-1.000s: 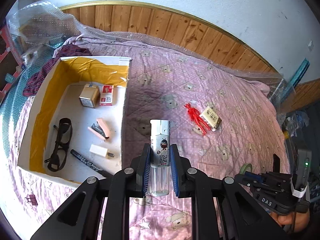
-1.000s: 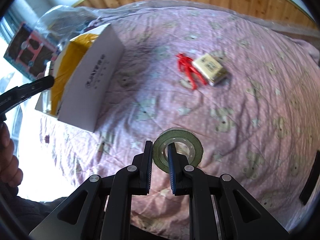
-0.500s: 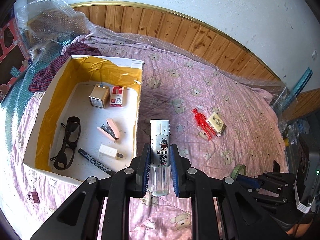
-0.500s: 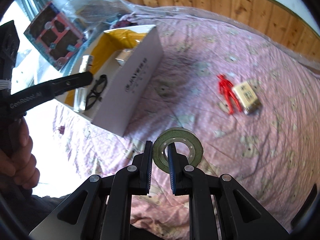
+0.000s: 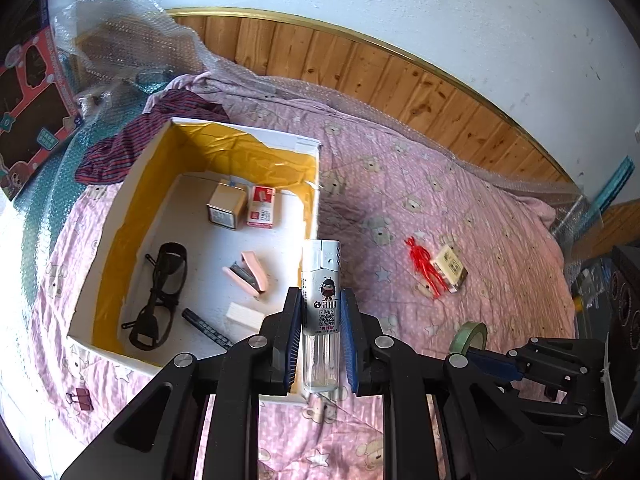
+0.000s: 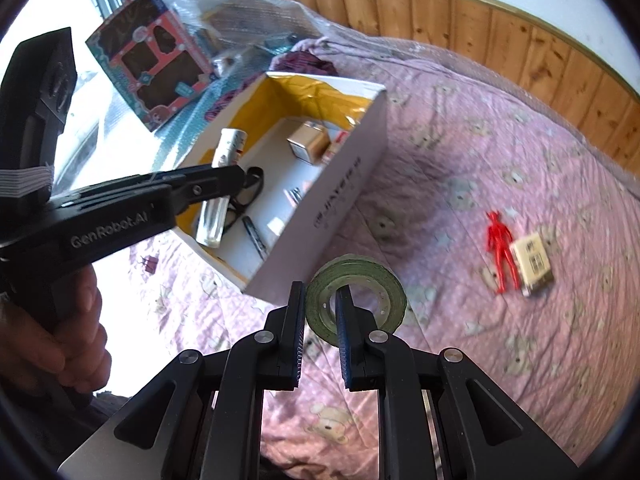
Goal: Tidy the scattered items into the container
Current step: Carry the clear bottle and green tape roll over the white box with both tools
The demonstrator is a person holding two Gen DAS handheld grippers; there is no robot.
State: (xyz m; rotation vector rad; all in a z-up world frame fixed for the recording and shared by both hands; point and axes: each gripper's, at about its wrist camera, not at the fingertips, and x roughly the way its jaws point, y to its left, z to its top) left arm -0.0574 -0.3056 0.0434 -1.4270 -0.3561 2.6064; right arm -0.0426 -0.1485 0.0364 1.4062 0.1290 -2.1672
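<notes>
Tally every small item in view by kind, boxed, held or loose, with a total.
Small cartons: 3
Stapler: 1
Glasses: 1
Marker: 1
White block: 1
Lighter: 1
Tape roll: 1
Red figure: 1
Binder clip: 1
Total: 11

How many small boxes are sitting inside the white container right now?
2. A tan box and a red-and-white box lie side by side near the far wall of the white container. Others may be hidden behind the left gripper.

Strong daylight floods in from the left, blowing out the bedspread [image 5: 460, 208] left of the box [image 5: 312, 200] to white. The box throws a soft shadow rightwards. Both views bend heavily toward black corners. The right wrist view is motion-blurred right of the box.
</notes>
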